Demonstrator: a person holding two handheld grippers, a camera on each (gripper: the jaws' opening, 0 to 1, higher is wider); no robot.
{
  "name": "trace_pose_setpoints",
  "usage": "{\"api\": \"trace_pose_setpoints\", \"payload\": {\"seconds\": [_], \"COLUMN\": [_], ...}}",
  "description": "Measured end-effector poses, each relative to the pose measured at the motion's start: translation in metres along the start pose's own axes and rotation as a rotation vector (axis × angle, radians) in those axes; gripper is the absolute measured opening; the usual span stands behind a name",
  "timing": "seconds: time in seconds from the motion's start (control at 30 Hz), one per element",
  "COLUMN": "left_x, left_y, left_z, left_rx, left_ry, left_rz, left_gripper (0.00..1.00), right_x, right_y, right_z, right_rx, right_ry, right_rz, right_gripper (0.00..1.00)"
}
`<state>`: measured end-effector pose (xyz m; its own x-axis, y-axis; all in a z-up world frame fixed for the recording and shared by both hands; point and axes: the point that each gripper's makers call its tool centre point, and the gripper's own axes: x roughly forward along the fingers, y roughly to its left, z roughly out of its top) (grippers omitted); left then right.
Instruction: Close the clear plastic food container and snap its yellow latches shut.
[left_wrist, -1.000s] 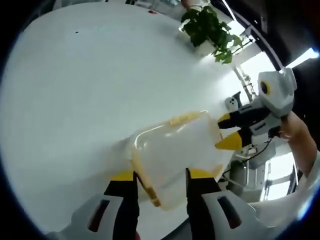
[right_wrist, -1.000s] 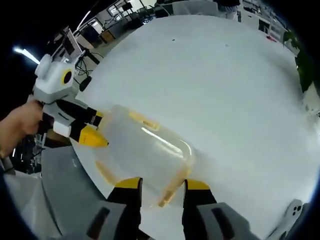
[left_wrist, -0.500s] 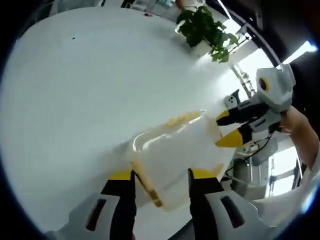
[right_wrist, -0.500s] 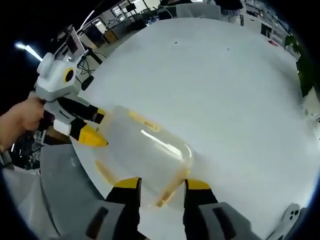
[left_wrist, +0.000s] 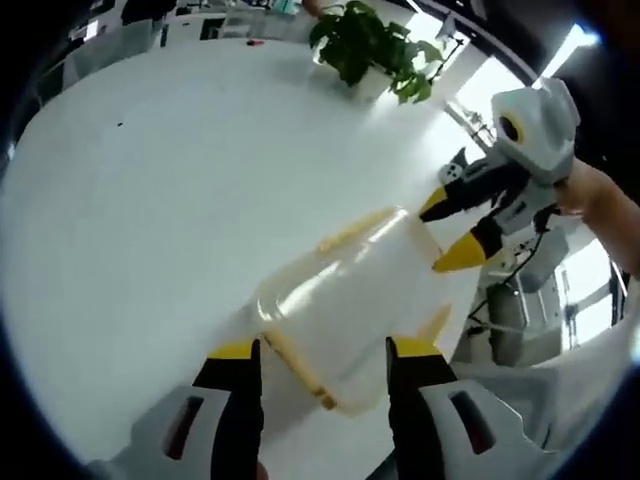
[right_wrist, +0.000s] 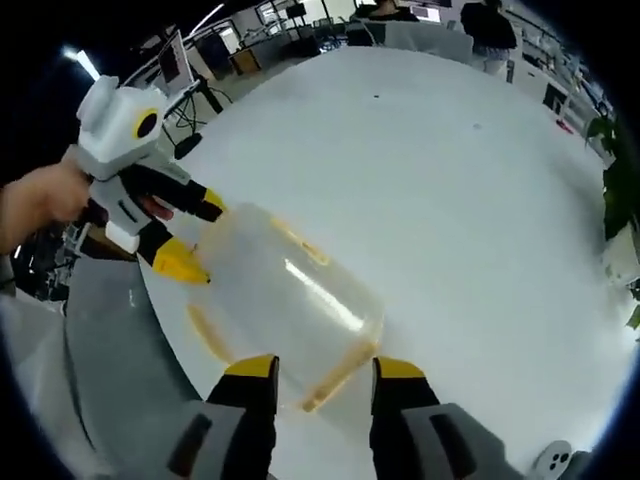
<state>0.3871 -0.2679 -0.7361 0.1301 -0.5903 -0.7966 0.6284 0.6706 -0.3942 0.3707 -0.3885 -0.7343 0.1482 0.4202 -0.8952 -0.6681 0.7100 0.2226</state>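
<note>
Bench: large round white bench (left_wrist: 150, 170), bare around the box.
Plant: green potted plant (left_wrist: 365, 45) at far edge of bench.
Container: clear rectangular plastic food container (left_wrist: 345, 300) w/ yellow latches, lying near the bench edge, lid on; sits betw. both grippers.
Left gripper (left_wrist: 320, 350): jaws spread, straddling one end of container, yellow latch (left_wrist: 300, 365) betw. them.
Right gripper (right_wrist: 315, 368): jaws spread at opp. end, over end latch (right_wrist: 325, 380).
Change: vs 1 s ago both views shifted, mostly camera; container about where it was, jaws a bit wider.
Meaning: prob. lining up for end latches; can't tell if any has snapped.
</note>
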Motion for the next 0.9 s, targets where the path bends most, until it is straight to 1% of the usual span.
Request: {"api": "trace_pose_setpoints", "payload": {"seconds": [0.03,0.1,0.13,0.2,0.23,0.3,0.4,0.43,0.47,0.53,0.6,0.67,0.77,0.8,0.87,0.9], "left_x": [-0.001,-0.002,-0.002,-0.003,-0.004,-0.007,-0.011,-0.012,-0.013,-0.015,-0.017,-0.019,-0.021,-0.022,-0.024,-0.024], "left_y": [0.0,0.0,0.001,0.003,0.003,0.002,-0.004,-0.003,-0.005,-0.007,-0.009,-0.011,-0.019,-0.02,-0.027,-0.028], "left_z": [0.002,0.005,0.005,0.006,0.006,0.008,0.011,0.011,0.013,0.014,0.019,0.022,0.026,0.026,0.028,0.029], "left_rx": [0.005,0.031,0.046,0.111,0.137,0.191,0.237,0.252,0.29,0.31,0.358,0.394,0.484,0.484,0.509,0.512], "left_ry": [-0.007,-0.021,-0.02,-0.017,-0.013,-0.017,-0.035,-0.03,-0.036,-0.041,-0.058,-0.066,-0.086,-0.084,-0.104,-0.106], "left_rz": [0.002,0.003,0.011,0.02,0.026,0.032,0.015,0.016,0.009,0.009,0.002,0.006,-0.023,-0.024,-0.05,-0.052], "left_gripper": [0.48,0.51,0.53,0.55,0.55,0.55,0.58,0.59,0.59,0.61,0.62,0.62,0.64,0.65,0.65,0.65], "right_x": [0.0,-0.002,-0.002,-0.005,-0.008,-0.012,-0.016,-0.017,-0.018,-0.021,-0.024,-0.026,-0.028,-0.029,-0.031,-0.031], "right_y": [0.001,0.001,0.002,0.004,0.005,0.005,0.004,0.004,0.004,0.005,0.009,0.012,0.015,0.017,0.022,0.024], "right_z": [0.001,-0.001,0.004,0.005,0.01,0.014,0.015,0.016,0.018,0.021,0.028,0.031,0.036,0.037,0.042,0.043], "right_rx": [-0.008,-0.013,-0.042,-0.051,-0.096,-0.145,-0.194,-0.213,-0.23,-0.239,-0.262,-0.273,-0.316,-0.326,-0.361,-0.38], "right_ry": [-0.006,0.005,-0.02,-0.021,-0.044,-0.056,-0.056,-0.061,-0.071,-0.083,-0.116,-0.126,-0.141,-0.146,-0.173,-0.18], "right_rz": [0.0,-0.002,0.008,0.011,0.01,0.003,-0.002,0.001,0.002,0.003,0.022,0.032,0.032,0.037,0.056,0.064], "right_gripper": [0.34,0.36,0.37,0.4,0.4,0.4,0.41,0.41,0.41,0.41,0.4,0.4,0.4,0.4,0.41,0.41]}}
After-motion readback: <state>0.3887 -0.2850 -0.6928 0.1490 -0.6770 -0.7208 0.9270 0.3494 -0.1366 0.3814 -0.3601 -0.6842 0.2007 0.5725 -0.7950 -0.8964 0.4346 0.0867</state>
